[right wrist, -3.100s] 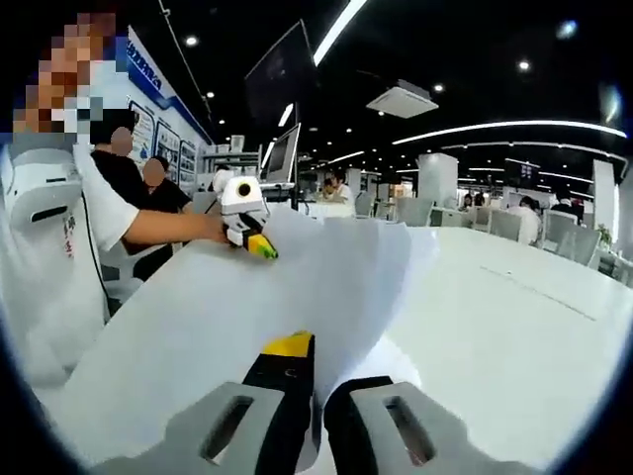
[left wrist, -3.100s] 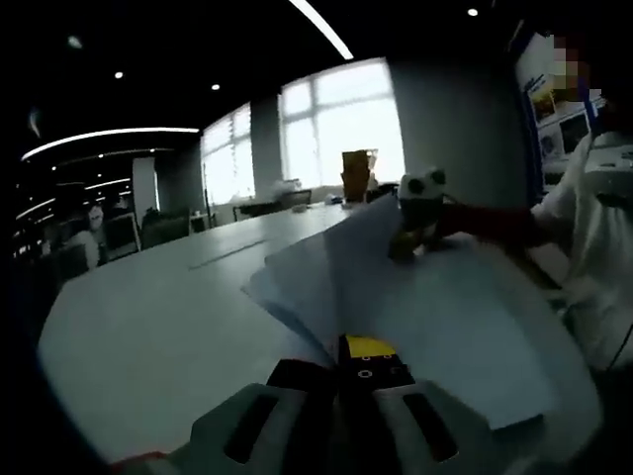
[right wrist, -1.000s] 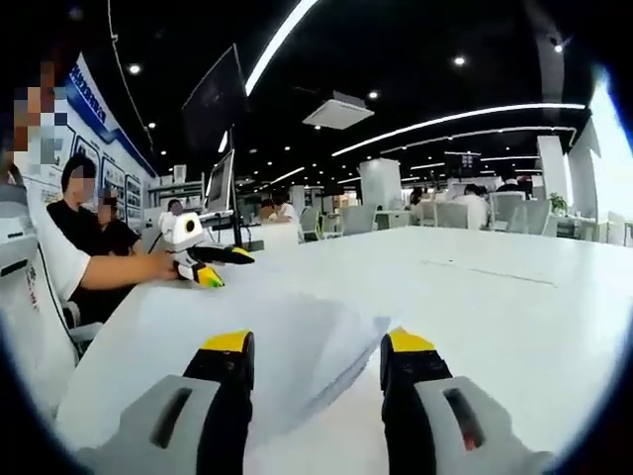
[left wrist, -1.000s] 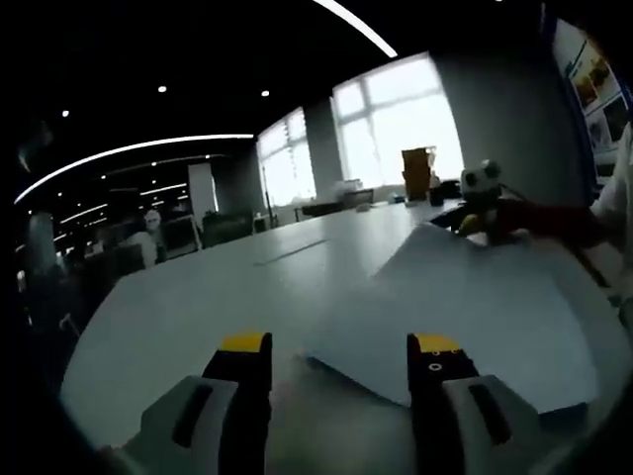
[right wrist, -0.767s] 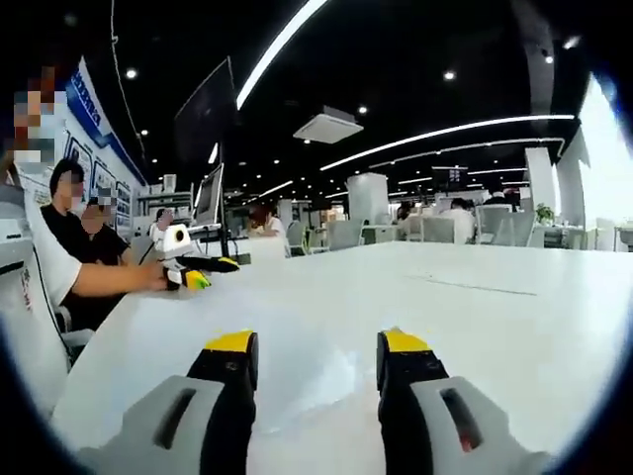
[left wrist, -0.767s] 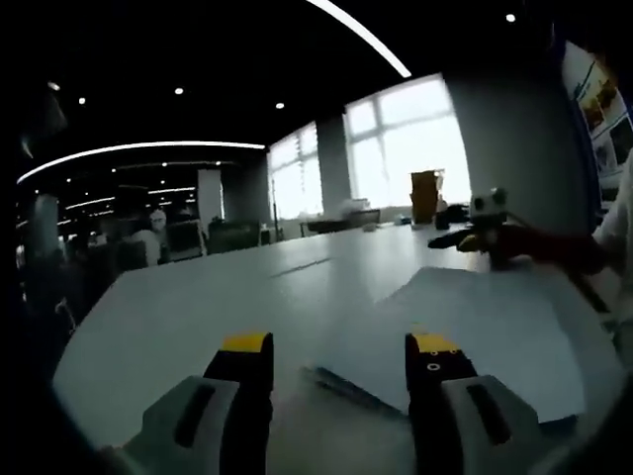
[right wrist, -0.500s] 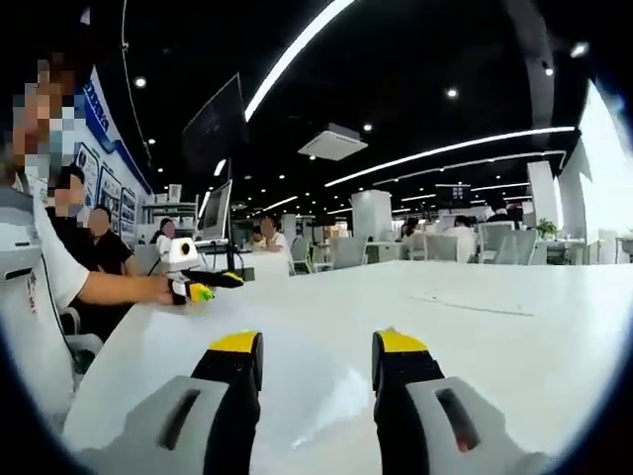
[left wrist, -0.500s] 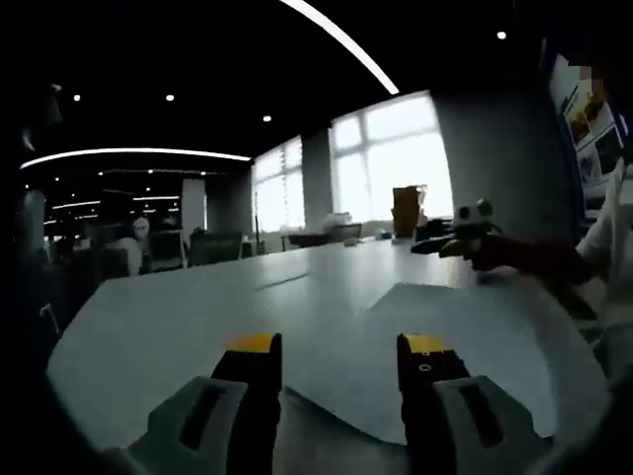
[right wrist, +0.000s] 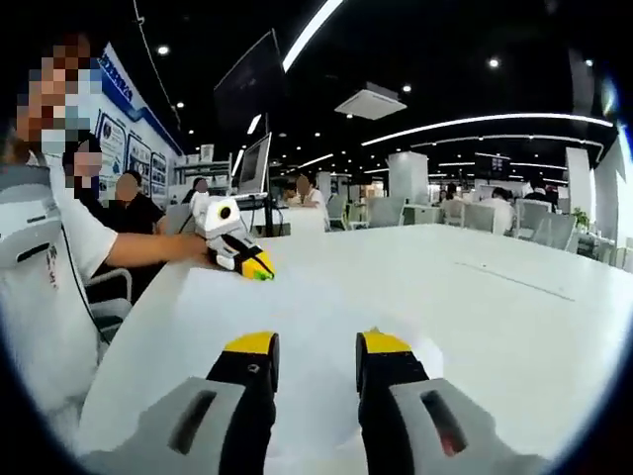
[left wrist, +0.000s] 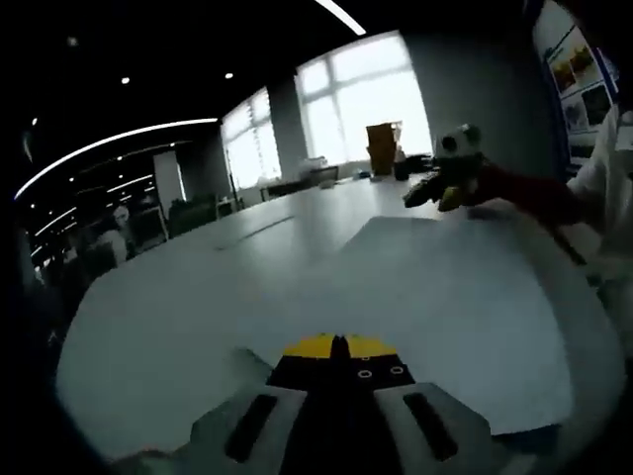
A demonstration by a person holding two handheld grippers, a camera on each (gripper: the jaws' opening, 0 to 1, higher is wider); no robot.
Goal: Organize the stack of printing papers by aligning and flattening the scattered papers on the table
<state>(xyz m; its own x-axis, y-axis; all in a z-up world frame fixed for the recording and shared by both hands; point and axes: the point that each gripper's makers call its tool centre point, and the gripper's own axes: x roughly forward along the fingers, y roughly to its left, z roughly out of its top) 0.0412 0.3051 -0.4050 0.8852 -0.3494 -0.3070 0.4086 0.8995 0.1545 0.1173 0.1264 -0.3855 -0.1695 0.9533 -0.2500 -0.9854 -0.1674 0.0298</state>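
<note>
The white printing papers (left wrist: pixel 435 297) are lying flat on the table (left wrist: pixel 178 307), filling the centre and right of the left gripper view, one corner pointing toward the upper centre.

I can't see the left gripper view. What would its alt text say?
The left gripper, its yellow-tipped fingers pressed together, sits at the near edge of a flat stack of white papers on a large white table. Across the papers, a person's hand holds the other gripper; bright windows fill the background.
</note>
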